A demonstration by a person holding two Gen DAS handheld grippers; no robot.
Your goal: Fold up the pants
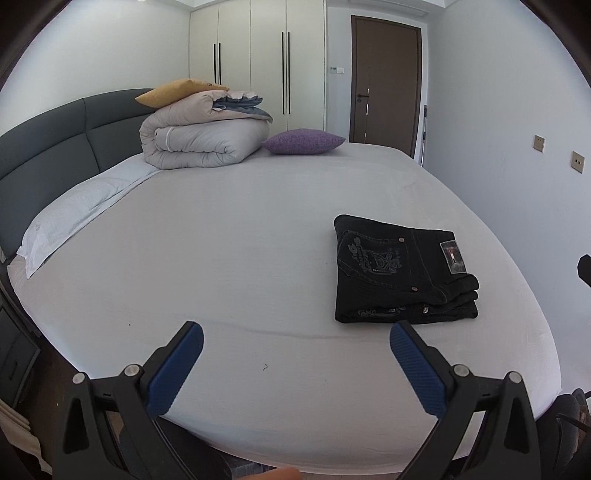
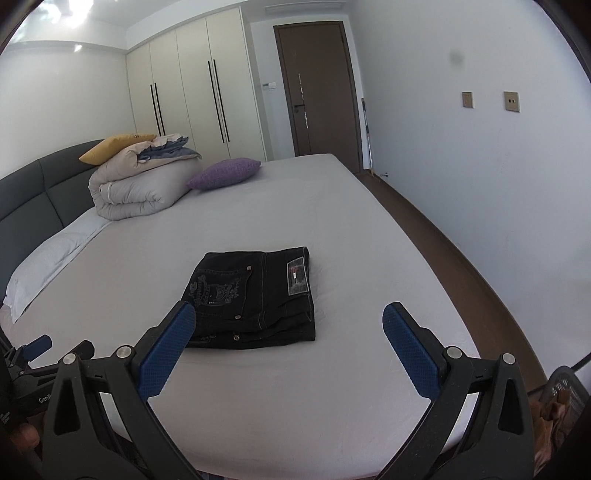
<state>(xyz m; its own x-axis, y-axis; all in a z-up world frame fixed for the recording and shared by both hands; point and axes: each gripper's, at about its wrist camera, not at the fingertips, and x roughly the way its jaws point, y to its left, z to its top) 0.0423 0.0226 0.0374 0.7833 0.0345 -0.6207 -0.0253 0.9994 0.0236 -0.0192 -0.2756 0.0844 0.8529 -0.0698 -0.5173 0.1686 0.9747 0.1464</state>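
Both claws spread, nothing between: left claw (image 1: 296, 341), right claw (image 2: 289, 321). Folded pants (image 2: 255, 299) lie mid-frame on bed (image 2: 332, 229); only right view shows floor (image 2: 461, 258) beside bed's right edge.

Even, soft daylight fills both views; shadows are faint. Fisheye bending curves the edges (corners black), and glare streaks the ceiling (image 2: 70, 22). Focus sharp.

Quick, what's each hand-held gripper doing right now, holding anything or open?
Left hand-held gripper: open, holding nothing, over the bed.
Right hand-held gripper: open, holding nothing; the folded pants lie free on the bed.
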